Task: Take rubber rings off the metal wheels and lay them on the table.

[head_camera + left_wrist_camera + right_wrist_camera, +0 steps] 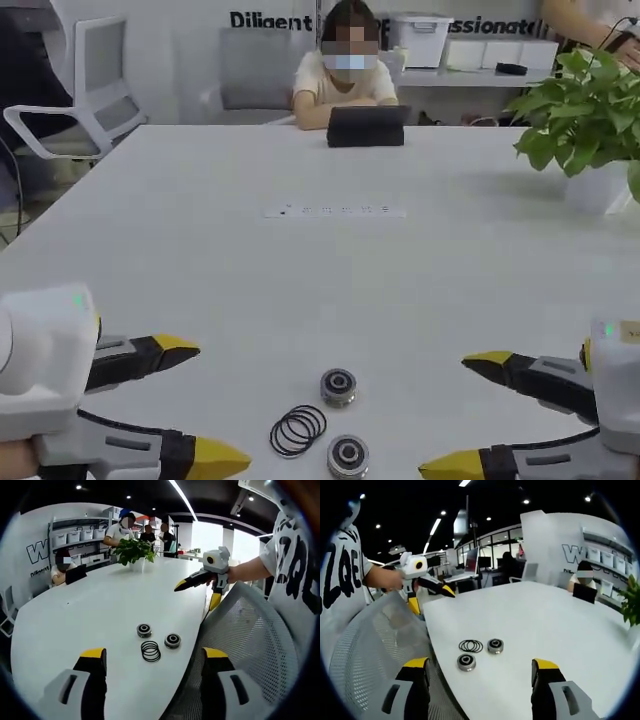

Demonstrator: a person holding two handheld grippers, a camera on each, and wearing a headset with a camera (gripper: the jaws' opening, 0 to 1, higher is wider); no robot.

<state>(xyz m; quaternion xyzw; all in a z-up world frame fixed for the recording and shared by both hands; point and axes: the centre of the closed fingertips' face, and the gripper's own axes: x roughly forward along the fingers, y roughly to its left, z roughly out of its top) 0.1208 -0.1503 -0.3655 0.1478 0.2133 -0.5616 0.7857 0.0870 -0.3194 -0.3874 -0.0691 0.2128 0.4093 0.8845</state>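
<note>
Nearest, by the worktop's (300, 280) front edge, lies a small round metal wheel (347, 456), silvery with a dark band about its hub. A second wheel (338, 386) like it lies flat just beyond, apart from it. Beside both, to the left, a loose pile of thin black rubber rings (298, 430) lies overlapped on the smooth white surface, touching neither wheel. The left gripper (220, 405) and right gripper (443, 412) flank them, black fingers with yellow tips spread wide, pinching nothing. Farther right, a white pot (600, 188) holds a leafy green plant (585, 120). At the far side a seated person faces a dark tablet (366, 127).
</note>
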